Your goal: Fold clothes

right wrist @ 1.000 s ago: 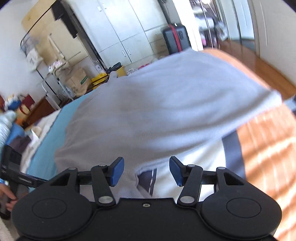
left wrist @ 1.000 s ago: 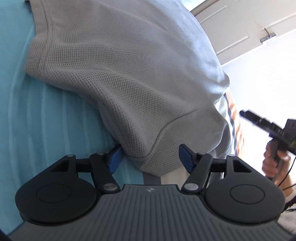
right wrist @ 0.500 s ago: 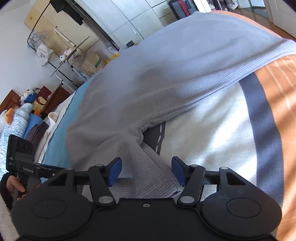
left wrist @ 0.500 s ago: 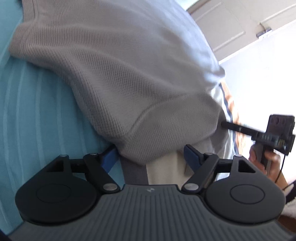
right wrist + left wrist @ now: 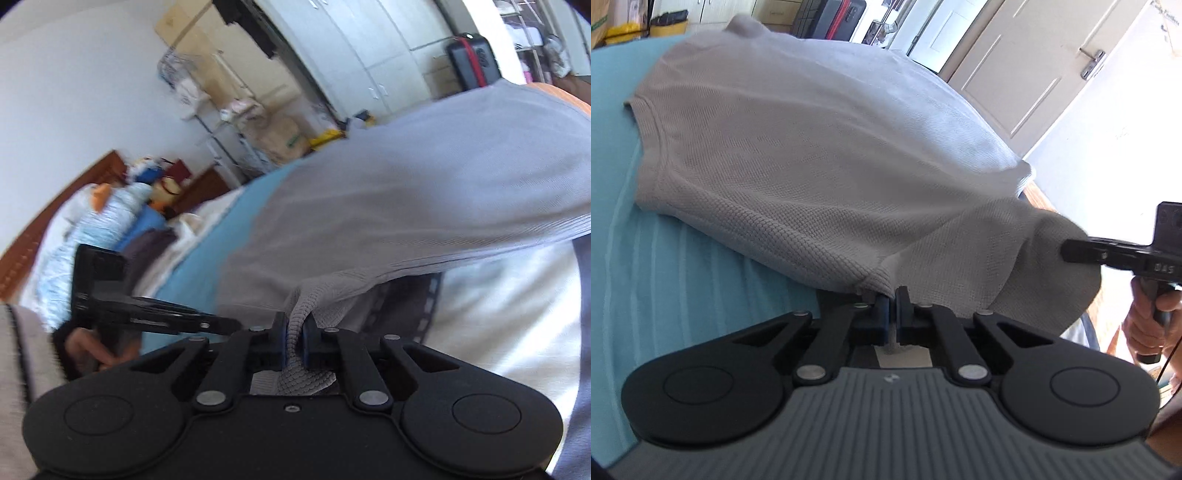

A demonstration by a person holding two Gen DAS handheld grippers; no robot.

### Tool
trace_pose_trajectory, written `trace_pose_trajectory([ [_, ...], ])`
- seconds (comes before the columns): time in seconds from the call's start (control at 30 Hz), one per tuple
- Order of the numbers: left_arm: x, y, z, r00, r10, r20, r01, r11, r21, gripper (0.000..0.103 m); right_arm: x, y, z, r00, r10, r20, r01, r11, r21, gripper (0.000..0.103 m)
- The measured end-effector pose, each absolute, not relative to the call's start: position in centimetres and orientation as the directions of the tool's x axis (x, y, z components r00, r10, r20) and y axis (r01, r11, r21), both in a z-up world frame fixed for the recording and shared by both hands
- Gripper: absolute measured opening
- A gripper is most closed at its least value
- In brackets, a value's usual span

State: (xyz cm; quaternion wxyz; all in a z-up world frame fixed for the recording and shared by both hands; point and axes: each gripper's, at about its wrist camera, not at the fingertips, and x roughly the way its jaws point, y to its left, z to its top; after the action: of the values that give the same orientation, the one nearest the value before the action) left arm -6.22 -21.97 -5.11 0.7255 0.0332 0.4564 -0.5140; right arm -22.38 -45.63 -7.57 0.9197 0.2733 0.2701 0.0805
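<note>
Both sets of jaws, wide half a second ago, now clamp the grey shirt (image 5: 820, 155): left gripper (image 5: 891, 295) on its near hem, right gripper (image 5: 295, 325) on a bunched corner. Shirt lies ahead on bed (image 5: 665, 288). Lift evenly, keep edge taut.

Shirt (image 5: 820, 155) spread on the bed sheet (image 5: 665, 288), sheet running out to 9 o'clock of it, left gripper (image 5: 891, 302) at the shirt's 6 o'clock edge, right gripper (image 5: 294, 325) at its 3 o'clock corner, door (image 5: 1027, 62) behind at 1 o'clock, suitcase (image 5: 838, 18) behind at 12 o'clock
</note>
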Motion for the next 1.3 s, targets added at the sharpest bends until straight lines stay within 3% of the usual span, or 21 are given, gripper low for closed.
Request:
trace_pose_trajectory([
  [0.2, -6.2, -22.0, -4.5, 0.108, -0.722, -0.683, 0.765, 0.499, -0.407, 0.002, -24.5, -46.1, -7.7, 0.858, 0.263, -0.441, 0.053, 0.809, 0.586, 0.009],
  [0.37, -5.3, -22.7, -3.7, 0.150, -0.723, -0.674, 0.752, 0.526, -0.397, 0.002, -21.4, -46.5, -6.7, 0.863, 0.281, -0.421, 0.011, 0.821, 0.571, 0.009],
  [0.5, -2.3, -24.8, -2.2, 0.180, -0.717, -0.673, 0.733, 0.554, -0.394, 0.003, -15.2, -48.3, -3.1, 0.865, 0.154, -0.477, 0.072, 0.904, 0.422, 0.009],
  [0.7, 5.1, -26.2, -1.0, 0.262, -0.735, -0.626, 0.618, 0.626, -0.476, 0.005, -0.8, -52.1, 1.9, 0.841, 0.110, -0.530, 0.073, 0.947, 0.313, 0.009],
  [0.87, 8.3, -25.7, -3.2, 0.369, -0.673, -0.641, 0.576, 0.707, -0.410, 0.006, 7.9, -51.6, 1.7, 0.820, 0.089, -0.565, 0.076, 0.962, 0.261, 0.009],
  [0.93, 8.6, -24.6, -4.5, 0.350, -0.696, -0.627, 0.564, 0.691, -0.452, 0.007, 10.0, -51.1, 0.7, 0.817, 0.096, -0.569, 0.070, 0.963, 0.262, 0.009],
  [1.03, 8.5, -23.6, -5.6, 0.360, -0.706, -0.610, 0.569, 0.684, -0.457, 0.019, 11.0, -50.6, -0.5, 0.813, 0.110, -0.571, 0.070, 0.957, 0.283, 0.009],
  [1.1, 8.3, -22.9, -5.7, 0.370, -0.713, -0.596, 0.592, 0.675, -0.440, 0.034, 11.9, -50.4, 0.3, 0.816, 0.111, -0.567, 0.052, 0.963, 0.264, 0.009],
  [1.17, 8.2, -22.4, -5.8, 0.375, -0.735, -0.564, 0.615, 0.653, -0.442, 0.040, 12.8, -50.2, 1.2, 0.819, 0.113, -0.562, 0.035, 0.969, 0.245, 0.009],
  [1.27, 7.9, -22.4, -5.3, 0.386, -0.752, -0.534, 0.653, 0.632, -0.417, 0.041, 14.1, -49.9, 2.6, 0.823, 0.115, -0.556, 0.009, 0.976, 0.216, 0.009],
  [1.3, 7.8, -22.4, -5.2, 0.388, -0.760, -0.521, 0.664, 0.623, -0.413, 0.047, 14.6, -49.8, 3.0, 0.825, 0.116, -0.553, 0.000, 0.979, 0.206, 0.009],
])
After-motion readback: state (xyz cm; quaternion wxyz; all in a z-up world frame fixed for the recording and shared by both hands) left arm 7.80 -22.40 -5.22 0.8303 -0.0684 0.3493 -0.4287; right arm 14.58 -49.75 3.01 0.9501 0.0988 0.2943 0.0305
